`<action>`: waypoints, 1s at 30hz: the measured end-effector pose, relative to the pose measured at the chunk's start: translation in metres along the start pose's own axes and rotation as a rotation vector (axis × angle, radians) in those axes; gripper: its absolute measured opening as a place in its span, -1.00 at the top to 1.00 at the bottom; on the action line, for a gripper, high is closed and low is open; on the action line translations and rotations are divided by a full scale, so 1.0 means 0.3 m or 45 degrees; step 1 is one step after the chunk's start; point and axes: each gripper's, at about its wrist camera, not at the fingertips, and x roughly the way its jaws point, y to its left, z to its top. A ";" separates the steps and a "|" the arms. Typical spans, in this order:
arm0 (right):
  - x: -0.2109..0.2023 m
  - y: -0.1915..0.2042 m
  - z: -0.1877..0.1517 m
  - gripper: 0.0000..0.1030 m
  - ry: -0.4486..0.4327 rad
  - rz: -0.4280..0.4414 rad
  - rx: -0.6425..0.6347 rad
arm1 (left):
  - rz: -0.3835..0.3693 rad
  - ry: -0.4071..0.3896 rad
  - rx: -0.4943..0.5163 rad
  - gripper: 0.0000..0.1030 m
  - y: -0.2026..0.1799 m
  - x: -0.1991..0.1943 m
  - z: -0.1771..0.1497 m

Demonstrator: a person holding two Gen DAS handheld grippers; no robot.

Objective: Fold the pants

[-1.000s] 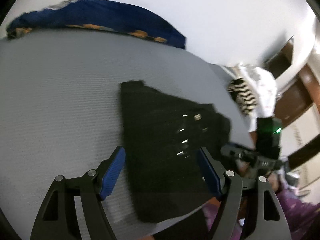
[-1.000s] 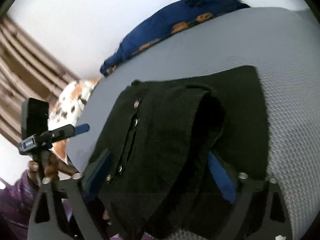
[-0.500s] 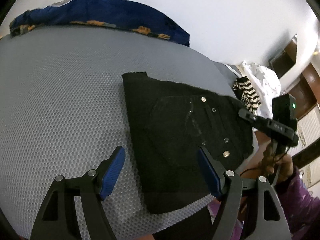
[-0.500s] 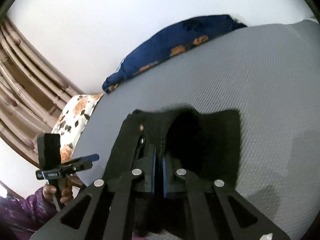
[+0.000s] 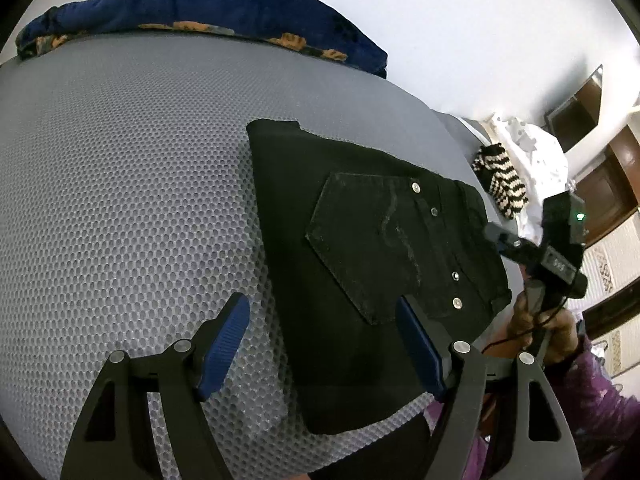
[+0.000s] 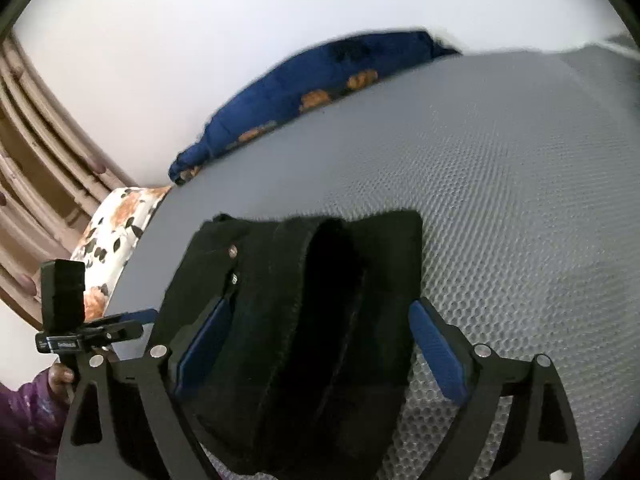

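The black pants (image 5: 360, 248) lie folded into a compact stack on the grey mesh bed (image 5: 120, 200), back pocket and rivets facing up. My left gripper (image 5: 324, 336) is open and empty, its blue pads above the stack's near left edge. In the right wrist view the pants (image 6: 304, 320) lie between the blue pads of my right gripper (image 6: 316, 340), which is open at the waistband end. The right gripper also shows in the left wrist view (image 5: 540, 252) at the stack's right edge.
A dark blue pillow with orange print (image 5: 200, 12) lies along the far edge of the bed by the white wall. A striped black-and-white cloth (image 5: 500, 184) and white bedding lie off to the right. A flowered pillow (image 6: 116, 240) lies at the left.
My right gripper was open over the pants, shut half a second ago, and has opened again. The top layer now lies flat on the stack. The left gripper stayed open.
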 end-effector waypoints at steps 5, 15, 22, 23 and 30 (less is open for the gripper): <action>0.042 0.011 -0.006 0.16 0.044 0.004 -0.022 | 0.009 0.019 0.005 -0.47 -0.009 0.009 0.002; -0.031 0.039 0.065 -0.30 -0.038 -0.090 -0.122 | 0.016 0.061 -0.017 -0.47 -0.032 0.041 -0.012; 0.060 -0.017 0.084 -0.31 0.086 0.094 -0.009 | 0.014 0.081 -0.026 -0.47 -0.046 0.061 -0.023; 0.081 -0.005 0.077 -0.32 0.128 0.096 -0.030 | 0.013 0.079 -0.033 -0.47 -0.052 0.066 -0.024; 0.096 0.020 0.024 0.67 0.183 0.155 -0.036 | 0.016 0.050 -0.030 -0.47 -0.046 0.066 -0.015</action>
